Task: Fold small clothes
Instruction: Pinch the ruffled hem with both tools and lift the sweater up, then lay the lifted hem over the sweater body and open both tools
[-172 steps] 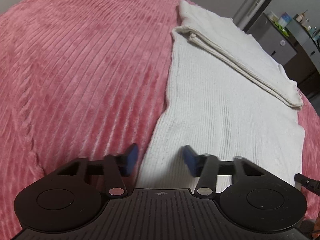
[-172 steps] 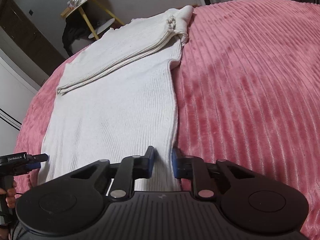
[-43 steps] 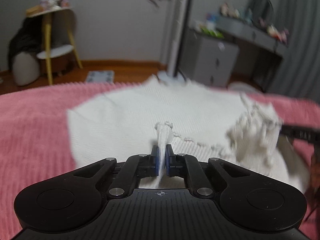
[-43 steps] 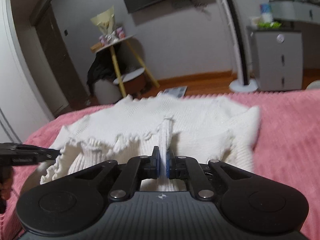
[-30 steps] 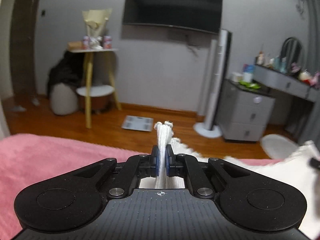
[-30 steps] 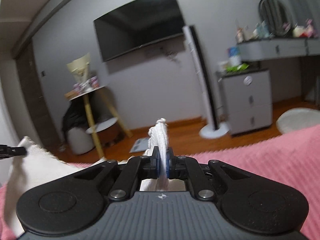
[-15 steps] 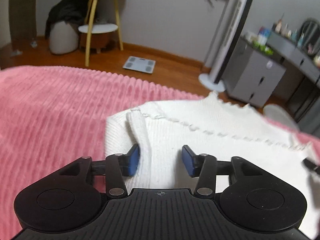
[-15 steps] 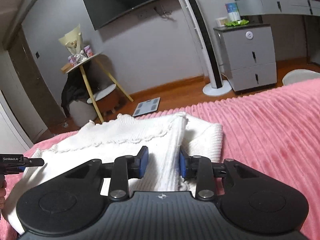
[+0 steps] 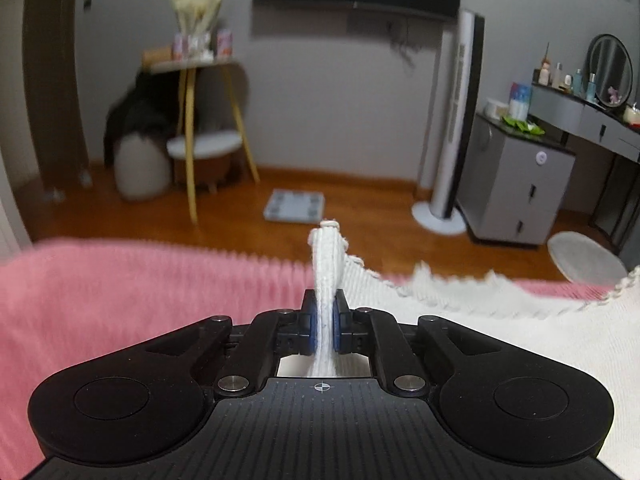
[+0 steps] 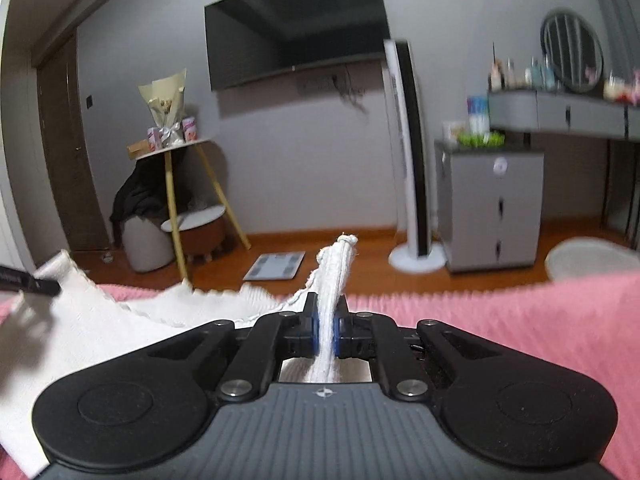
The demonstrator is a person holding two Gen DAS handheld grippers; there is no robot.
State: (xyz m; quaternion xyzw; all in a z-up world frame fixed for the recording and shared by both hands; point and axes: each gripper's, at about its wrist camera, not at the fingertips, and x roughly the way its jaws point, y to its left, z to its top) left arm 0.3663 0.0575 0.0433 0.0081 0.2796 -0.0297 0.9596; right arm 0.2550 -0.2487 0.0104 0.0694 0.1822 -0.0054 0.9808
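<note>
Grippers both clamped on cloth. Left gripper: blue pads pressed together on a bunched corner of the white knit garment, a ridge of fabric standing up between the jaws and poking past the fingertips. Right gripper: same condition, pads closed on another pinched edge of the garment, with a knotted tuft at the top of the ridge. Garment hangs between the two grips over the pink ribbed bedspread; its scalloped edge sags in a shallow curve from each pinch toward the other gripper. In the right wrist view, the far corner of the cloth is lifted at frame left, where a black fingertip of the left gripper shows. Lower body of the garment spreads out below the edge; whether it touches the bedspread, cannot tell. Background, both views: wall-mounted TV, yellow-legged side table with a bouquet on top, bathroom scale on the wooden floor, white tower fan, grey cabinet. Some motion blur in both views.
</note>
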